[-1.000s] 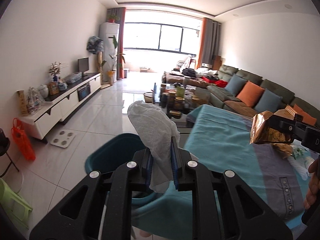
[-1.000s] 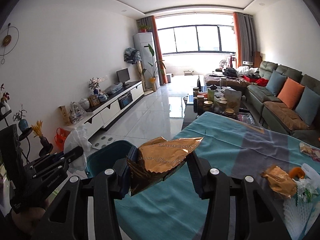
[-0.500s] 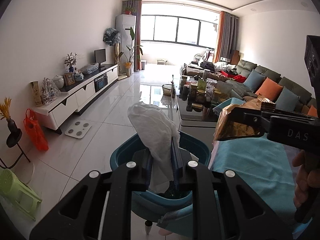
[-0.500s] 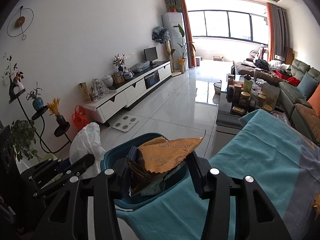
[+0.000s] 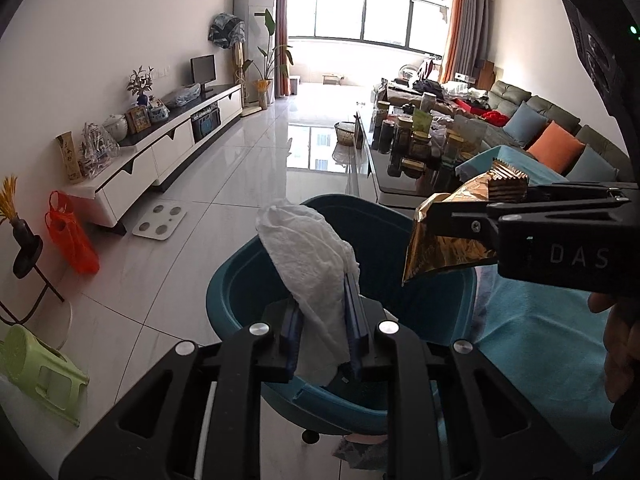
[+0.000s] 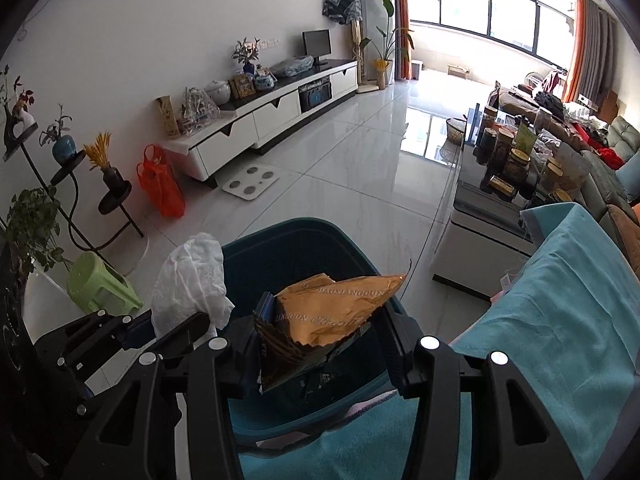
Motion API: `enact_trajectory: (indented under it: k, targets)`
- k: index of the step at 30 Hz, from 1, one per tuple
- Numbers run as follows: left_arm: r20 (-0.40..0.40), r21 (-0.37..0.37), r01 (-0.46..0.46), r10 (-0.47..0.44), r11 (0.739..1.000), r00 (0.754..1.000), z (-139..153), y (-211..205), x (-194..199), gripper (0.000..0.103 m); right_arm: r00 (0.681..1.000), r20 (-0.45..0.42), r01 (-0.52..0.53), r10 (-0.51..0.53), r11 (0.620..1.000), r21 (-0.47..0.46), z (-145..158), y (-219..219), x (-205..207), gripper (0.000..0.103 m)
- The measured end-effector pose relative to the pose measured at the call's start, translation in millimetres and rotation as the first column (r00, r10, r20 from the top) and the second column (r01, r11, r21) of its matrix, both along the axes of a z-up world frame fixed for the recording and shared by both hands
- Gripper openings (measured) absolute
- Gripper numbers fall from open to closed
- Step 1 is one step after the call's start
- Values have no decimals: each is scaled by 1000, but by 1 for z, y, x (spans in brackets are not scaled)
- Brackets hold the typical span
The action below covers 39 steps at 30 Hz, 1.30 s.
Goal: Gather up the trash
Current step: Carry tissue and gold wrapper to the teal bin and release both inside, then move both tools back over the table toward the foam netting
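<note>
Both grippers came away from above the table with the teal cloth (image 6: 560,320) and went toward the teal bin (image 5: 360,240) on the floor. A second ago the bin showed only partly behind the left gripper (image 5: 324,316); now its open mouth filled the middle of both views. The white tissue (image 5: 312,264) came to hang over the near side of the bin, and the golden wrapper (image 6: 332,312) in the right gripper (image 6: 324,344) came over the inside of the bin. Both views tilted down, so more floor and less ceiling showed.
</note>
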<state>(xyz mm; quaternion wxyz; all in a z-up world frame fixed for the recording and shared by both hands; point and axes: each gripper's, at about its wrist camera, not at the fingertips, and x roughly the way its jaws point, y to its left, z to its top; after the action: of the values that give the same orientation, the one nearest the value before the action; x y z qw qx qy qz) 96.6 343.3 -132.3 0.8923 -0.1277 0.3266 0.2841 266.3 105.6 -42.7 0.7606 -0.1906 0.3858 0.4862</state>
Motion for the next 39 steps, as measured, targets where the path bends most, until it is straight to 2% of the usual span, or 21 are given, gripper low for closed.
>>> enact_trajectory:
  k: [7,11,13,14,15,18,21,23,26,34,37,39]
  targets:
    - [-62,-39,3,-6,999,998,-27,16,22,22,1000,-24,-20,18,996,-85,-20,20,5,49]
    - [-80,-49,-1,-3,999,997,-38,21,31,29,999,-31,-34,30,992,-122,-28,31,5,53]
    - [-84,-60,1,-6,998,996,-43,25,34,35,999,-29,-31,28,992,-121,-28,33,6,55]
    - [-84,-62,1,-6,998,996,-44,25,35,44,999,-27,-28,25,992,-120,-27,32,6,63]
    - [-86,-58,0,-5,998,996,-45,26,35,52,999,-30,-25,22,993,-117,-26,32,7,65]
    - [-70,-45,-1,-2,999,998,-43,27,34,66,999,-32,-12,9,995,-97,-26,30,10,69]
    - [-64,-21,-12,11,1000,998,-36,19,28,79,999,-50,4,-7,998,-67,-23,25,15,70]
    - [-53,-12,-31,31,999,998,-30,19,26,89,997,-74,11,-14,999,-46,-21,21,20,79]
    - [-30,11,-63,63,998,998,-18,19,16,97,994,-108,9,-11,1000,-15,-17,17,24,85]
    - [12,62,-133,132,989,991,10,15,-23,97,992,-127,31,-22,997,75,3,0,26,88]
    - [42,71,-161,158,984,986,24,13,-39,97,994,-105,29,-15,991,131,17,-13,20,95]
    - [68,63,-182,178,981,982,34,13,-50,97,996,-83,29,-16,987,161,24,-24,16,96]
